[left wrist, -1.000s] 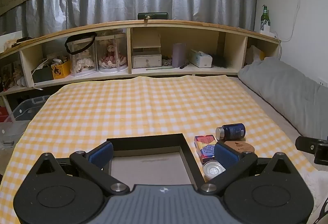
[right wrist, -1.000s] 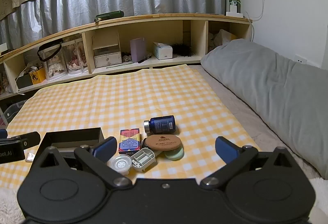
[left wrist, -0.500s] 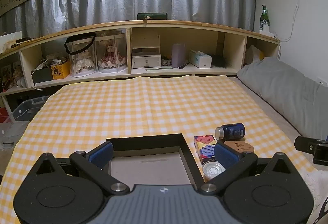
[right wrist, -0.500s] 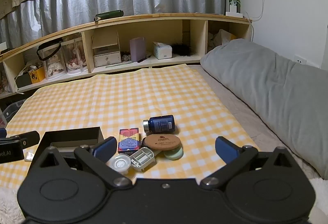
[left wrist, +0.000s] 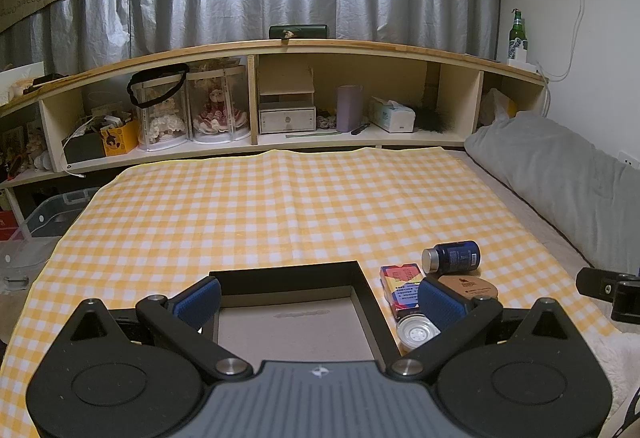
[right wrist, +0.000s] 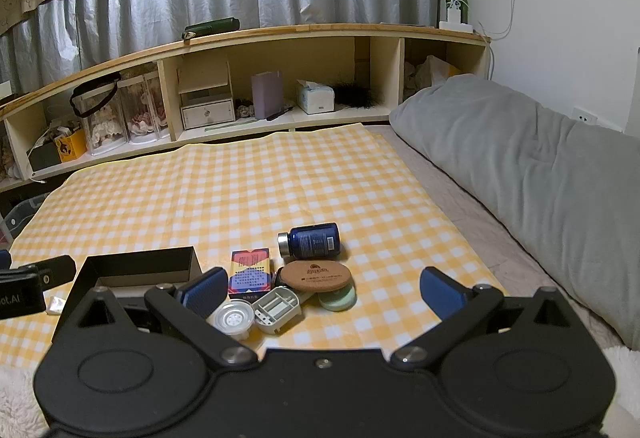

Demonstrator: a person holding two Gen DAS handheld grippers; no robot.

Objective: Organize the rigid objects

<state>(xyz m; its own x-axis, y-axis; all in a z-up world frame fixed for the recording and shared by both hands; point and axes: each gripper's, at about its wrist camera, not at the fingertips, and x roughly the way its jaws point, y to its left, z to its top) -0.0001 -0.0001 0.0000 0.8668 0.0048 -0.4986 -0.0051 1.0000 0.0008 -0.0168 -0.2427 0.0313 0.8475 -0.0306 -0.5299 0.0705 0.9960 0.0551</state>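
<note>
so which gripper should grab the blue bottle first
Right, probably. The right gripper is open and faces the pile, with the blue bottle lying just ahead between its fingers. The left gripper, also open, faces the black box, the bottle off to its side.

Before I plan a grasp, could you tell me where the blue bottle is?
In the right wrist view, the blue bottle lies on its side mid-cloth, just behind the cork coaster and right of the colourful box.

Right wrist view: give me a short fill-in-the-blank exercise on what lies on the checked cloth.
1. The blue bottle lies on its ____.
2. The cork disc rests on top of a ____ disc.
3. The black box holds ____ of the items.
4. Both tools, left tool and right tool, are ____.

Missing words: side; green; none; open
</note>
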